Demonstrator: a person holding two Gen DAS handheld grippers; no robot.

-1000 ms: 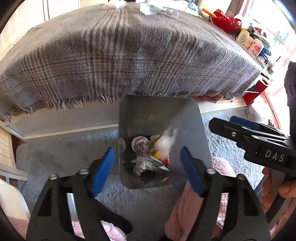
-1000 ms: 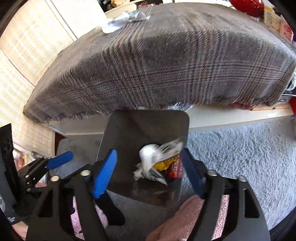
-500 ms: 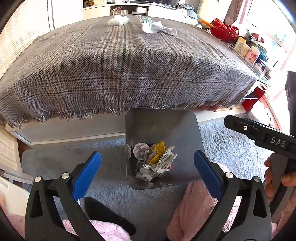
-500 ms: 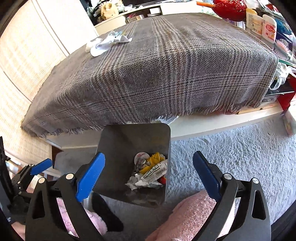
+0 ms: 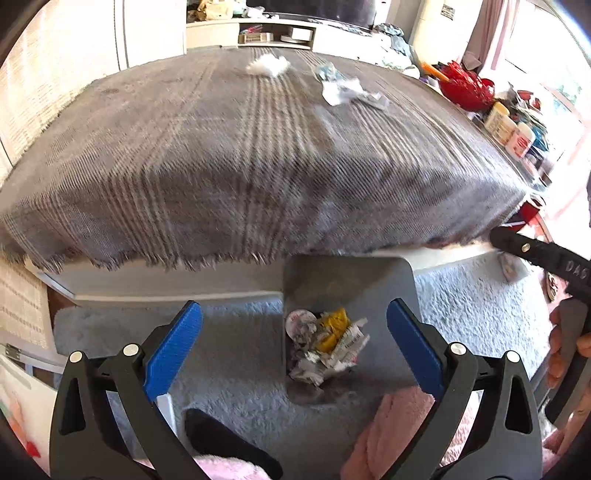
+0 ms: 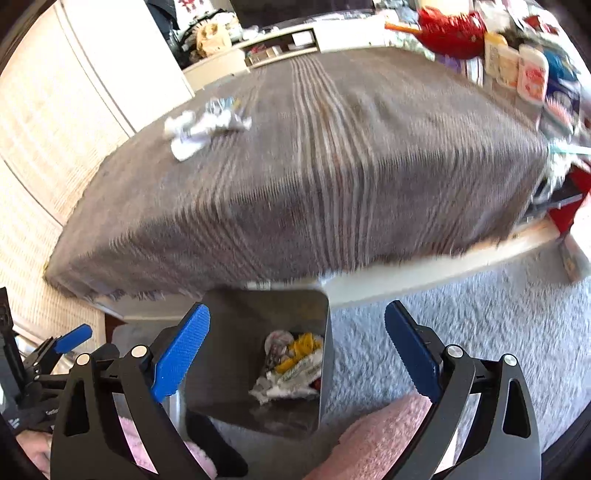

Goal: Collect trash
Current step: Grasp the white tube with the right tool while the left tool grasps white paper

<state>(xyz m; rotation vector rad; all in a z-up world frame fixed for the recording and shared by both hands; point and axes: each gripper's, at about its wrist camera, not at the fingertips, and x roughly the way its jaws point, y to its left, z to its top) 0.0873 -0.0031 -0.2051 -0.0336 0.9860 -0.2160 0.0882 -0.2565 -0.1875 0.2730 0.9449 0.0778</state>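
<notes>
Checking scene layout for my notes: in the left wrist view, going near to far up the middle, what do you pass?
Bin with wrappers → plaid blanket → crumpled paper → white shelf unit.

One metal bin (image 5: 349,280) stands on the one grey rug (image 5: 236,347), and the wrappers (image 5: 325,343) heaped inside it are too tangled to count (a yellow piece, a white round lid and several crumpled white scraps can be picked out). One plaid blanket (image 5: 221,155) covers the desk. On it lie two separate clusters of crumpled trash in the left view: one white wad (image 5: 267,66) and one pale wrapper heap (image 5: 343,88). One red bowl (image 5: 467,88) sits at the far right, beside at least two white jars (image 6: 517,66).
</notes>
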